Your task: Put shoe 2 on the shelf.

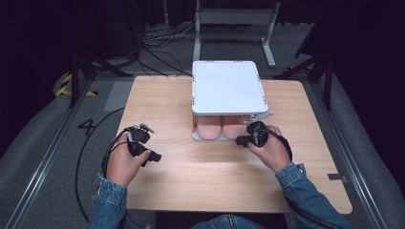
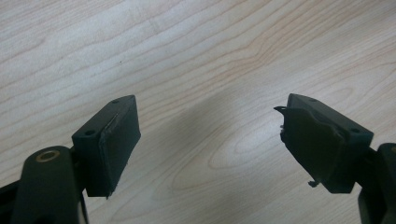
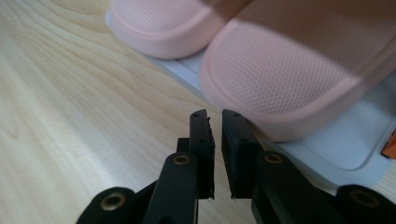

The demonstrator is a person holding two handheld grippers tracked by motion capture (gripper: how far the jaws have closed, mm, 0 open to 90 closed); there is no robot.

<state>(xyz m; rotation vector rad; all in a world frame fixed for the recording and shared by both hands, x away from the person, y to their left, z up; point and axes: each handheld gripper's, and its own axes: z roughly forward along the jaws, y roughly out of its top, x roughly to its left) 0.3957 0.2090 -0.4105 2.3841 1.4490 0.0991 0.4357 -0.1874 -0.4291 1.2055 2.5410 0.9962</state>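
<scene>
The wooden tabletop is the biggest thing here, and a white box with an open front sits on it, just past the right claw. Inside the box, on its white floor, lie two pink shoes side by side, with their round toes poking out toward that claw. In the right gripper view the nearer shoe is just above and in front of the claw tips, very close, but I cannot tell if it touches. That claw is nearly closed, with only a thin gap and nothing in it. The left claw is well away from the box, over bare wood, wide open and empty. The shoes look soft, light and squishy, with a bumpy top that should not slip. The thick rim at the toe looks like a good place to pinch. I can see no words or labels on the shoes or the box.
</scene>
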